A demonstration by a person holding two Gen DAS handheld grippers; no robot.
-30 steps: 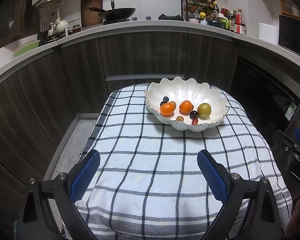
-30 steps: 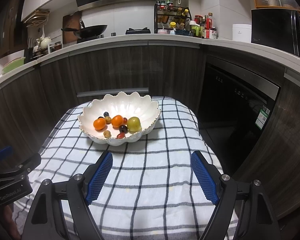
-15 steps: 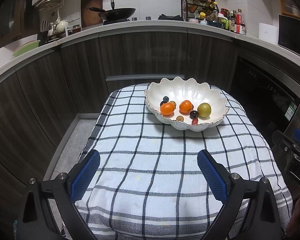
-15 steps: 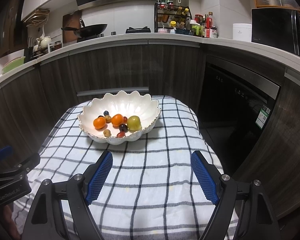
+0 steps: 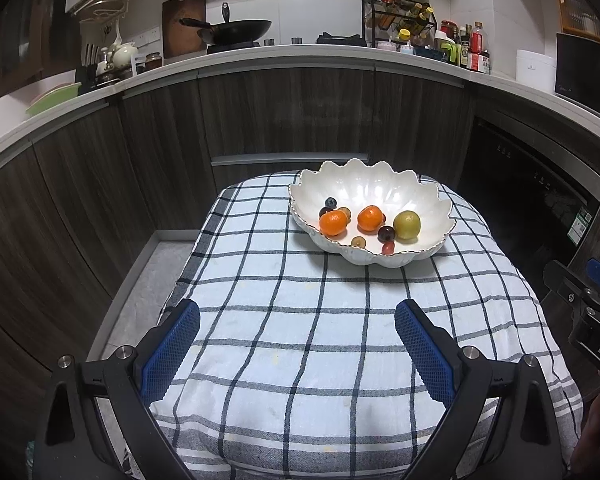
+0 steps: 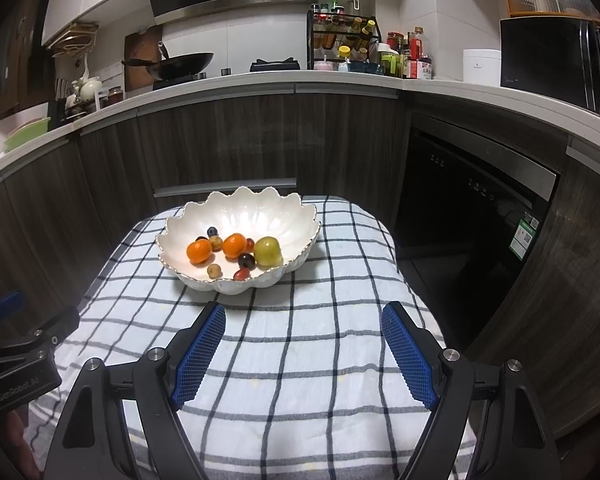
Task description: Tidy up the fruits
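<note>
A white scalloped bowl (image 5: 428, 196) stands at the far right of the checked cloth; it also shows in the right wrist view (image 6: 284, 216). It holds two oranges (image 5: 333, 223) (image 5: 370, 218), a yellow-green fruit (image 5: 407, 224), a blueberry (image 5: 331, 202), dark grapes (image 5: 386, 233) and small red and tan fruits. My left gripper (image 5: 298, 316) is open and empty above the near cloth, well short of the bowl. My right gripper (image 6: 303, 318) is open and empty just in front of the bowl.
The checked cloth (image 5: 280, 300) covers a small table. Dark cabinets (image 5: 280, 120) and a counter with a wok (image 5: 236, 30) and bottles stand behind. A dark dishwasher front (image 6: 472, 208) is at the right. Floor (image 5: 152, 268) drops off left of the table.
The right gripper has edged slightly closer to the bowl. The left gripper has not visibly moved.
</note>
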